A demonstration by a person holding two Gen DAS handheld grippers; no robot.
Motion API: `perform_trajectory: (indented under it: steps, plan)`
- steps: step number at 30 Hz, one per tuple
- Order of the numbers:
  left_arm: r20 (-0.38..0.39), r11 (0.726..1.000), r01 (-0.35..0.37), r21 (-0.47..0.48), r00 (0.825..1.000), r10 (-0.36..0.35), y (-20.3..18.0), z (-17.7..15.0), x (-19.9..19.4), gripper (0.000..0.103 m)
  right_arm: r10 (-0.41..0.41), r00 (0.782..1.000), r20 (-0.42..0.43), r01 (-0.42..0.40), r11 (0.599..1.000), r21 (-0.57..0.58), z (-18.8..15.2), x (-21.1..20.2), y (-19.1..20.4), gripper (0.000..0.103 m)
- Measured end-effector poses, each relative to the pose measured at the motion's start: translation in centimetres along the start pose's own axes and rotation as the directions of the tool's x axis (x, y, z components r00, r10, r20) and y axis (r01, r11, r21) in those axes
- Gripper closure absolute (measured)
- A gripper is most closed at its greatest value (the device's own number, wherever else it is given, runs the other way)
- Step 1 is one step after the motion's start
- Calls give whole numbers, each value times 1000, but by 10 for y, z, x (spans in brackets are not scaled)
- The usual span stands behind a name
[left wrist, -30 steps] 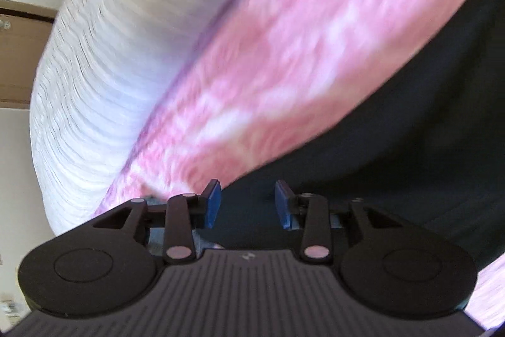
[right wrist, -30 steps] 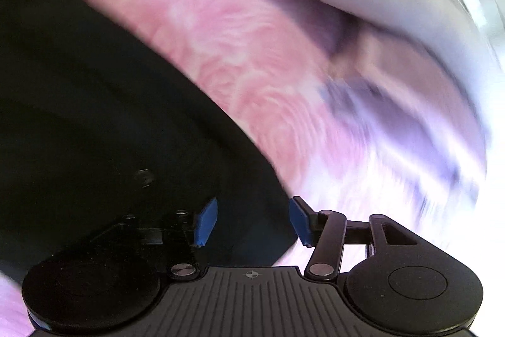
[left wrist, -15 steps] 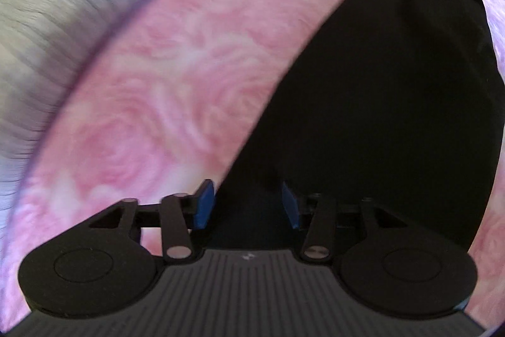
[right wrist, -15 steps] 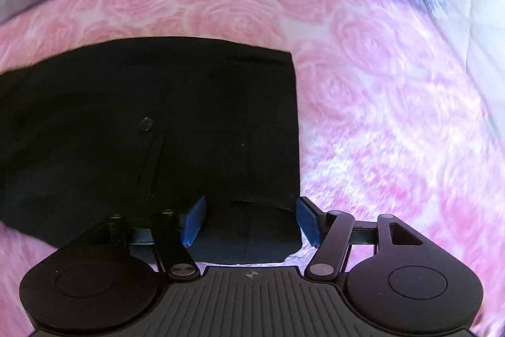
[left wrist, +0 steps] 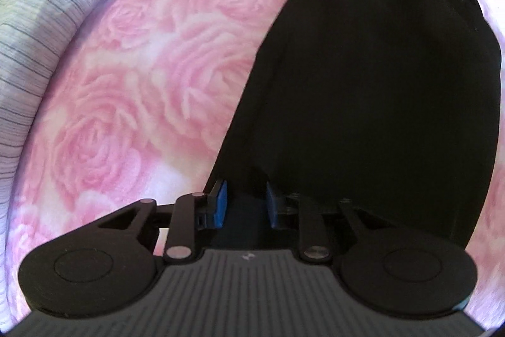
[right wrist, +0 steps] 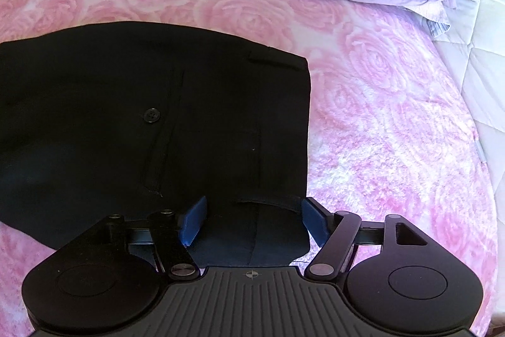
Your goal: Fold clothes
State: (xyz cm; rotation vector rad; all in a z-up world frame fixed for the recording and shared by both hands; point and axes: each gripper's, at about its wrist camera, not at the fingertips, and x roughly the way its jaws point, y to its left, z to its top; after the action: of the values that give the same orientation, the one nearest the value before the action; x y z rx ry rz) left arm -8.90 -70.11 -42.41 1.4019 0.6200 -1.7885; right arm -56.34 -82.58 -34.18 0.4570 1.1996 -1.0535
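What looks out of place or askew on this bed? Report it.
Nothing stands out. The black garment lies flat on the pink rose blanket, its right edge straight and its button facing up. Both the left gripper and the right gripper are open over its near edge.

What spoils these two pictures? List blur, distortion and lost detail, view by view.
Left wrist view: fisheye bends the striped bedding into an arc; the black garment is a near featureless dark mass; slight blur top right. Right wrist view: sharper, the button and seams readable; the rose blanket washes out pale at right; edges curve.
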Motion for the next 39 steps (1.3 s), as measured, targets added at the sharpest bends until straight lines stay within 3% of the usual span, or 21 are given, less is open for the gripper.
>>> perform_trajectory:
  steps: [2, 7, 10, 13, 14, 16, 18, 22, 25, 26, 29, 33, 34, 36, 39]
  plan:
    - [19, 1000, -12, -18, 1000, 12, 5, -1, -5, 98, -7, 1000, -11, 7, 1000, -18, 1, 2, 0, 32]
    - [65, 997, -38, -66, 997, 43, 17, -3, -19, 100, -25, 999, -21, 24, 997, -69, 4, 5, 3, 32]
    - [58, 991, -16, -130, 998, 24, 27, -5, -5, 99, -47, 999, -26, 44, 994, -103, 6, 10, 9, 32]
    - [48, 985, -30, -170, 998, 38, 31, -7, 5, 82, -106, 994, -33, 100, 984, -145, 14, 8, 21, 32]
    - [54, 980, -49, -194, 997, 61, 34, -9, 2, 69, -131, 991, -23, 125, 977, -173, 17, 5, 29, 32]
    - [80, 967, -66, -246, 993, 89, 39, -18, -7, 67, -142, 988, 64, 155, 951, -268, 23, -8, 51, 32]
    - [108, 952, -87, -294, 986, 124, 39, -31, -23, 67, -99, 985, 138, 139, 935, -327, 28, -20, 71, 32]
    - [95, 897, -165, -410, 971, 222, 33, -83, -56, 69, 104, 975, 196, -34, 943, -332, 42, -24, 106, 32]
    - [-21, 858, -274, -435, 956, 294, 30, -146, -74, 69, 214, 964, 160, -157, 938, -308, 57, -2, 124, 32]
    - [-60, 843, -310, -440, 947, 317, 29, -167, -80, 68, 232, 962, 141, -182, 936, -301, 61, 7, 128, 32]
    - [-176, 792, -416, -447, 909, 378, 26, -231, -98, 69, 152, 987, 57, -130, 950, -285, 67, 33, 135, 32]
    - [-328, 715, -553, -428, 832, 447, 21, -315, -122, 68, 9, 995, 100, 16, 968, -249, 77, 12, 140, 31]
    - [-355, 736, -597, -320, 796, 491, 14, -327, -125, 68, 15, 993, 121, 19, 963, -270, 74, 2, 147, 31]
    - [-370, 766, -626, -144, 752, 546, 3, -343, -122, 67, 38, 986, 160, 15, 948, -318, 68, -20, 162, 31]
    - [-325, 763, -639, 96, 704, 631, -9, -357, -109, 67, 93, 979, 181, -18, 925, -379, 49, -42, 195, 31]
